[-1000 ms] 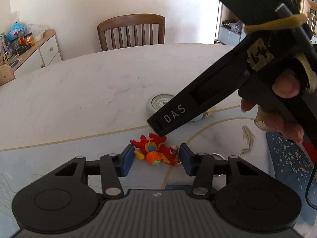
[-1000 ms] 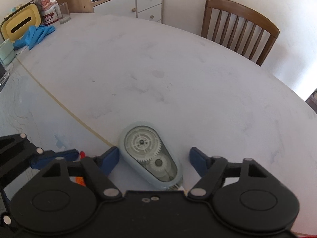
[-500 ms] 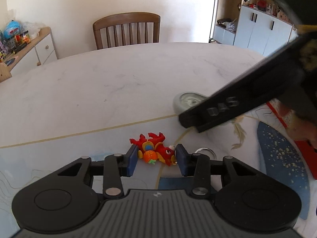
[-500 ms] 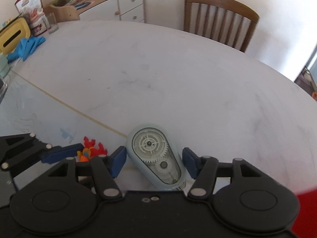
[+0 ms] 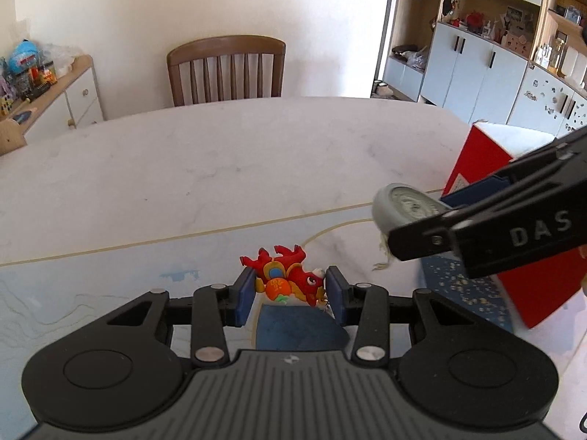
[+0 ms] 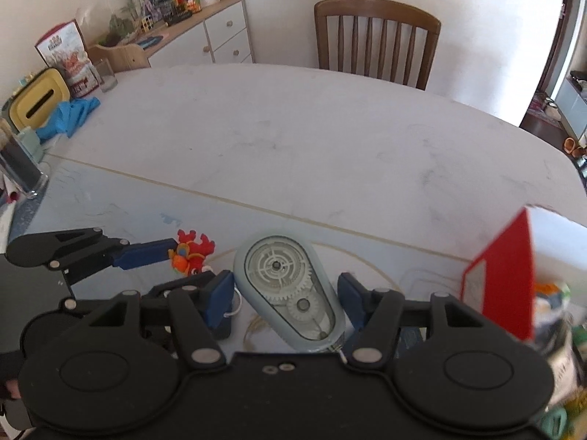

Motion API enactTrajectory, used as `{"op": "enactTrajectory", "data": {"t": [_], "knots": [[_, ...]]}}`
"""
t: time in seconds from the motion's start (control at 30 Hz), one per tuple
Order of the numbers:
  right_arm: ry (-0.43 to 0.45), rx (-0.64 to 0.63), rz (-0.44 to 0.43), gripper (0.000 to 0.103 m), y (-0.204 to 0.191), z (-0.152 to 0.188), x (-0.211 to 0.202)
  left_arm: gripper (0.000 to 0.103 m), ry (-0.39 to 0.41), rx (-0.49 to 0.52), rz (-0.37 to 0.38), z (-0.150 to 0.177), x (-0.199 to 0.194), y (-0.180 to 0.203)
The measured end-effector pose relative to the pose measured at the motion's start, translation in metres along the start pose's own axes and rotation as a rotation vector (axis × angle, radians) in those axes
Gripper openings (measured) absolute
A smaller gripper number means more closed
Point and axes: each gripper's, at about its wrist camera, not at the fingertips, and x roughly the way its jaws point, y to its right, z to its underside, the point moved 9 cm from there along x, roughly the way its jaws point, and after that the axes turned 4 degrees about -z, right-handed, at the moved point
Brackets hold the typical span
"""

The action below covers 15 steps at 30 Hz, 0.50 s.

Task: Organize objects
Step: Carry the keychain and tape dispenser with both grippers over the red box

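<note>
A red dragon toy (image 5: 290, 278) with an orange belly sits between the blue pads of my left gripper (image 5: 290, 286), which is shut on it just above the pale placemat (image 5: 110, 282). The right wrist view shows the same toy (image 6: 189, 253) in the left gripper (image 6: 183, 267). My right gripper (image 6: 286, 293) is shut on a grey-blue correction tape dispenser (image 6: 286, 278) with clear gears, held off the table. In the left wrist view the dispenser (image 5: 400, 205) hangs in the right gripper (image 5: 418, 220), just in front of a red box (image 5: 480, 161).
The red box (image 6: 506, 278) stands open at the right with several items inside. On the white marble table (image 5: 220, 168) lie a blue cloth (image 6: 69, 117), a yellow container (image 6: 36, 99) and a glass (image 6: 22, 172) at the far left. A wooden chair (image 5: 225, 69) stands behind.
Both grippers closed onto their objects and rose off the table. The right gripper carried the dispenser to the right, and the red box came into view.
</note>
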Motion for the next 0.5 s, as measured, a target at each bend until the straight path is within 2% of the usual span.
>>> {"op": "enactTrajectory", "data": {"t": [0.23, 0.5], "knots": [[0.043, 0.031, 0.004, 0.061, 0.001, 0.010, -0.046, 0.040, 0.022, 0.003, 0.038, -0.010, -0.041, 0.019], [0.110, 0.046, 0.034, 0.061, 0.021, 0.017, -0.098, 0.040, 0.057, 0.032, 0.091, -0.035, -0.081, 0.055]]}}
